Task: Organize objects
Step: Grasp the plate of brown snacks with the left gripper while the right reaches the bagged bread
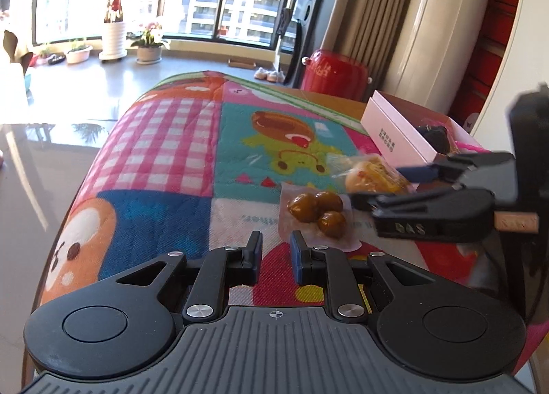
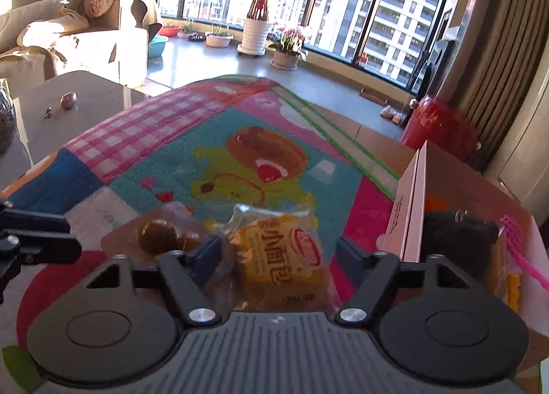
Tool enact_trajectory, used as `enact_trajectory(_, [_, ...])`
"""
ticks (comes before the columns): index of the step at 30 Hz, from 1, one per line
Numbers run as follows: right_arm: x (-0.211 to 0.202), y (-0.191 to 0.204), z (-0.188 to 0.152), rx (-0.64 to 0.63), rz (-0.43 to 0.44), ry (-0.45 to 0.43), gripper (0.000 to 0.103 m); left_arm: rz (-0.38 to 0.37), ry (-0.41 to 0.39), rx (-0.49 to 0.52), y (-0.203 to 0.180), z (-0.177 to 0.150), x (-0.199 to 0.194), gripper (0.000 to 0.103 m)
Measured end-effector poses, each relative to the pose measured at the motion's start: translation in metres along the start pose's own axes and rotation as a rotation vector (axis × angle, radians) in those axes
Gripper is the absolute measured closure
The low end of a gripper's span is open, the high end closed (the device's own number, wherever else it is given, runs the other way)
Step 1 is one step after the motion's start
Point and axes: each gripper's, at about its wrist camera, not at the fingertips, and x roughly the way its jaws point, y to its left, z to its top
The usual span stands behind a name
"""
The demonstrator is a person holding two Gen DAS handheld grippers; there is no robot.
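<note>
A yellow bread packet [image 2: 278,253] in a clear wrapper lies on the colourful cloth [image 2: 192,126], between the fingers of my right gripper [image 2: 278,250]. The left pad touches the wrapper; a sliver of cloth shows at the right pad, so the jaws stand open around it. From the left wrist view the right gripper [image 1: 381,184] comes in from the right over the same packet [image 1: 363,171]. A clear pack of brown chestnuts [image 1: 315,210] lies just ahead of my left gripper [image 1: 276,248], whose fingers are nearly together with nothing between them.
A pink-white open box [image 1: 394,126] stands at the table's right, with a black item [image 2: 456,232] and pink mesh [image 2: 518,250] inside. A red stool [image 2: 439,126] stands behind the table. The cloth's left edge [image 1: 79,188] drops off to the floor.
</note>
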Motion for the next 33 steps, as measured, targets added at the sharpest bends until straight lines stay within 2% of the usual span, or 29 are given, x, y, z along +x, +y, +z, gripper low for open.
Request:
enact_trajectory(4, [-0.026,-0.009,-0.027,-0.014,0.016,0.009,0.046,-0.021,0.003,0.007,-0.005,-0.002,0.002,0.084])
enact_trajectory(9, [-0.06,-0.037,-0.065,0.012,-0.016,0.016,0.045,-0.033,-0.018,0.02,-0.01,-0.002,0.001,0.084])
enact_trajectory(12, [-0.073,-0.052,-0.083,0.034,-0.094,0.009,0.043,-0.032,-0.031,-0.01,-0.004,0.005,0.004,0.084])
enact_trajectory(14, [-0.081,-0.066,-0.092,0.077,-0.096,-0.004,0.028,-0.032,-0.022,-0.065,0.006,0.01,0.01,0.084])
enact_trajectory(15, [-0.085,-0.074,-0.096,0.11,-0.091,-0.018,0.013,-0.03,-0.012,-0.093,0.011,0.012,0.015,0.084])
enact_trajectory(16, [-0.089,-0.081,-0.101,0.142,-0.09,-0.038,0.006,-0.029,0.0,-0.118,0.015,0.014,0.019,0.084])
enact_trajectory(19, [-0.092,-0.097,-0.11,0.213,-0.086,-0.05,0.003,-0.058,0.036,-0.191,0.025,0.013,0.033,0.084])
enact_trajectory(21, [-0.089,-0.102,-0.115,0.25,-0.073,-0.046,0.0,-0.082,0.033,-0.2,0.024,0.013,0.033,0.083])
enact_trajectory(23, [-0.081,-0.102,-0.119,0.26,-0.058,-0.023,0.0,-0.138,0.052,-0.176,0.016,0.012,0.035,0.08])
enact_trajectory(26, [-0.075,-0.102,-0.117,0.264,-0.053,0.0,0.0,-0.175,0.078,-0.036,-0.01,0.007,0.036,0.077])
enact_trajectory(28, [-0.072,-0.1,-0.117,0.261,-0.045,0.013,0.0,-0.159,0.075,0.065,-0.028,0.004,0.035,0.068])
enact_trajectory(30, [-0.071,-0.099,-0.117,0.257,-0.047,0.012,0.0,-0.161,0.082,0.123,-0.04,0.003,0.035,0.055])
enact_trajectory(33, [-0.07,-0.098,-0.117,0.256,-0.046,0.016,0.0,-0.173,0.096,0.193,-0.056,-0.001,0.034,0.049])
